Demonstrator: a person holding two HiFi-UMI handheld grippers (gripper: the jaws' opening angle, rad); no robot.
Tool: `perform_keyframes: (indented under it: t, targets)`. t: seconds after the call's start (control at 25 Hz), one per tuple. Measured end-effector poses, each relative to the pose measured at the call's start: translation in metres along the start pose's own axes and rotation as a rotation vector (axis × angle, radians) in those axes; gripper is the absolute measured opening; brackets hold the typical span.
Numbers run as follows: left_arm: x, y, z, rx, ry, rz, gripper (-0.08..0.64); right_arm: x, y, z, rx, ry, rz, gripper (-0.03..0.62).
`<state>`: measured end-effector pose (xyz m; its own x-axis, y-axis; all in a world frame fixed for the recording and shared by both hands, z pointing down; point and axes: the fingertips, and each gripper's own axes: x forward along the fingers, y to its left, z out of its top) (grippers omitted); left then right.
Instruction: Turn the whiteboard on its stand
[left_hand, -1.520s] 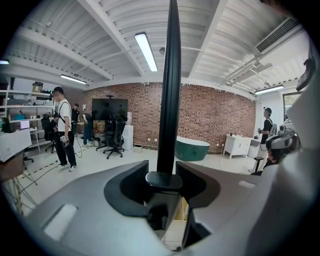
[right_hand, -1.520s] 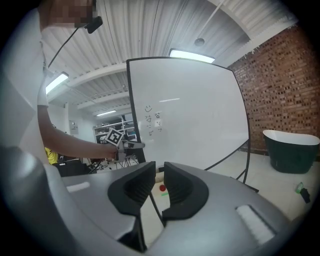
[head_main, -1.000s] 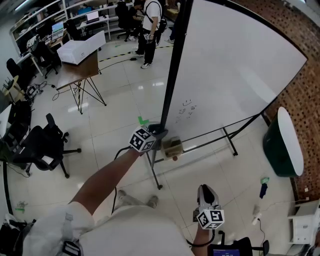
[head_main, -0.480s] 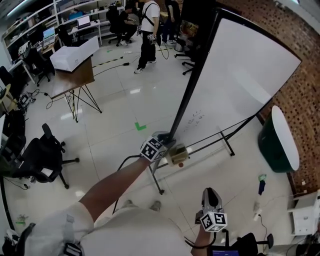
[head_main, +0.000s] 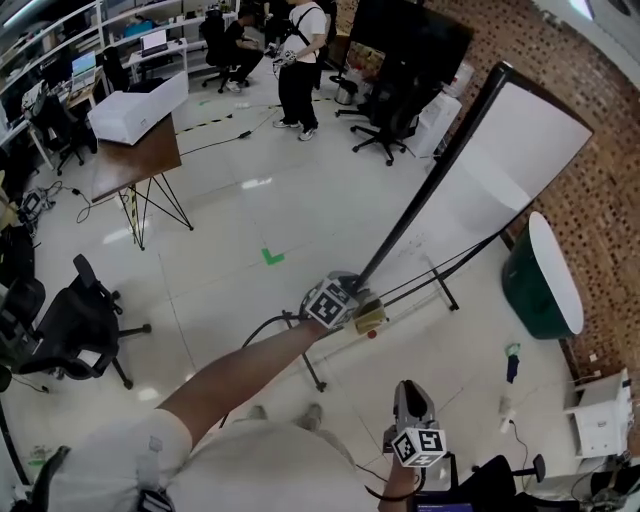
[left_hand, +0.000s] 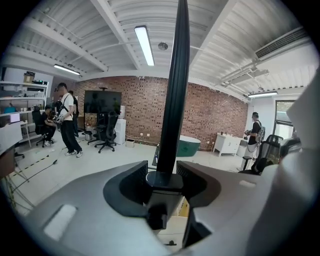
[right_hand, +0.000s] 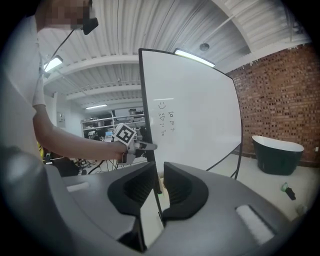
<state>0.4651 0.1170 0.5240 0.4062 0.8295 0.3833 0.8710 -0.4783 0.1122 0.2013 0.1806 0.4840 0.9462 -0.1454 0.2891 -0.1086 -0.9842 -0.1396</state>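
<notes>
Whiteboard (head_main: 500, 160) upright on its stand (head_main: 446, 290), seen almost edge-on, slanting out from the brick wall (head_main: 610, 200). Pinched at its near black edge (left_hand: 175, 90) by the left gripper (head_main: 352, 293), jaws closed on the frame. Right gripper (head_main: 412, 393) well short of the board, low by the body, jaws a narrow gap apart, holding nothing.

Likely trouble from here: slipping off the smooth, narrow frame under a sideways push too hard for a single pinch; rocking or skating of the stand under a fast or jerky swing, with nothing steadying the other side.

Beyond the board's far edge, office chairs (head_main: 392, 110) and a dark screen (head_main: 410, 35), perhaps near enough to catch the corner on its way round. Behind the board, toward the wall, a green tub (head_main: 528, 290) close by the stand's foot: another possible snag.

Safer done slowly, with the free gripper brought up to the board as a second hold.
</notes>
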Motion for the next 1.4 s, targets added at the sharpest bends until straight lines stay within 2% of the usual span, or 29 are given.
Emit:
perform_keyframes:
  t: [0.24,0.48,0.8,1.04,1.2,1.4]
  targets:
    - [-0.007,0.002,-0.003,0.012,0.004,-0.007,0.196,-0.008,0.036,-0.003,-0.061,0.004,-0.008,0.055]
    - [-0.013,-0.001,-0.004,0.021,-0.007,-0.017,0.196,-0.023,0.06,-0.008,-0.038,-0.012,-0.052,0.055]
    - [-0.025,-0.007,-0.01,0.03,0.004,-0.041,0.196,-0.038,0.085,-0.017,-0.028,-0.013,-0.052,0.055]
    - [-0.041,-0.012,-0.018,0.04,-0.006,-0.048,0.196,-0.042,0.108,-0.032,-0.026,0.021,-0.022,0.055]
    - [-0.047,-0.011,-0.015,0.074,-0.01,-0.068,0.196,-0.034,0.115,-0.027,-0.035,0.002,0.006,0.055]
    - [-0.061,-0.011,-0.023,0.071,0.005,-0.079,0.195,-0.025,0.12,-0.023,-0.034,-0.014,0.053,0.055]
